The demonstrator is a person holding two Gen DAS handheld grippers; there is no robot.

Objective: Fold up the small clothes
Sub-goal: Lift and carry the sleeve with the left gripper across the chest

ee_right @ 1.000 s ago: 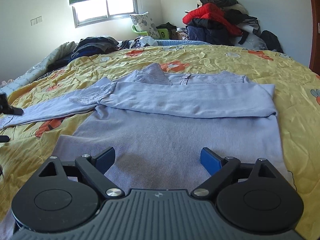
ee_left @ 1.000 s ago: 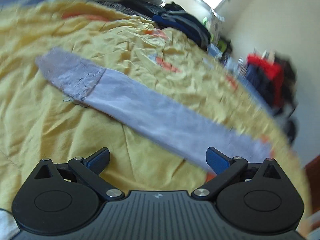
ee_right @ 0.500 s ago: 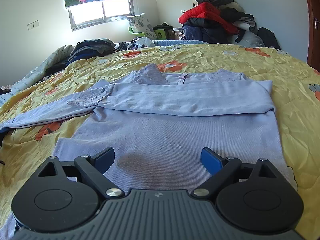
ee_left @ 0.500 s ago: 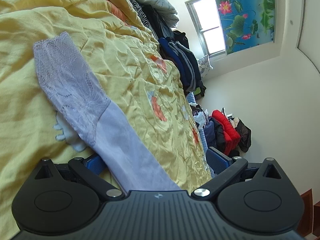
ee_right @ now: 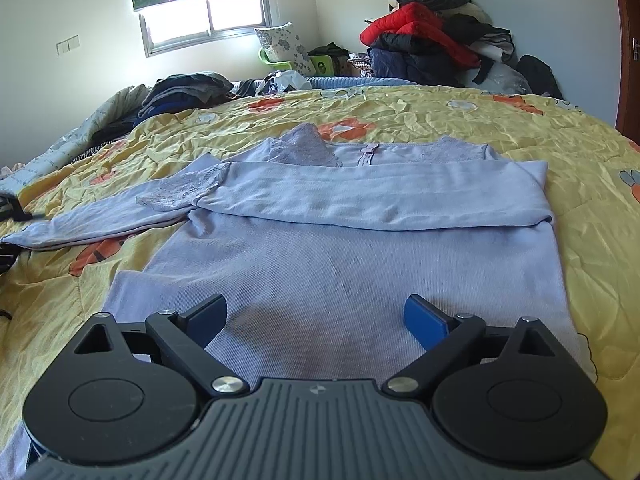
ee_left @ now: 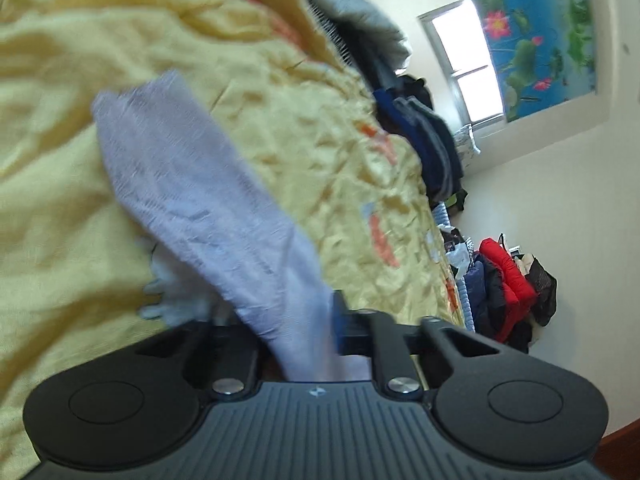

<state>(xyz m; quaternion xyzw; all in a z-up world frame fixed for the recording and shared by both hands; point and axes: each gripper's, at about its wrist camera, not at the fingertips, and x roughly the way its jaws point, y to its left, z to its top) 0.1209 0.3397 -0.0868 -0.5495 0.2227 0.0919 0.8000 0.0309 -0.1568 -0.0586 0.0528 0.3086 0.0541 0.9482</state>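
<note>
Since the earlier frame, your left gripper (ee_left: pixel 296 320) has closed on the lavender sweater's sleeve (ee_left: pixel 208 200). Your right gripper (ee_right: pixel 316 316) stays spread apart above the sweater (ee_right: pixel 340 256), which lies flat on the yellow bedspread (ee_right: pixel 580 184).

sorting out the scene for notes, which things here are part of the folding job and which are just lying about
In the job:
lilac top
its left sleeve, gripped by the left gripper
right gripper, open over the hem

Lying about:
yellow quilt
coat pile
dark clothes pile
pillow
</note>
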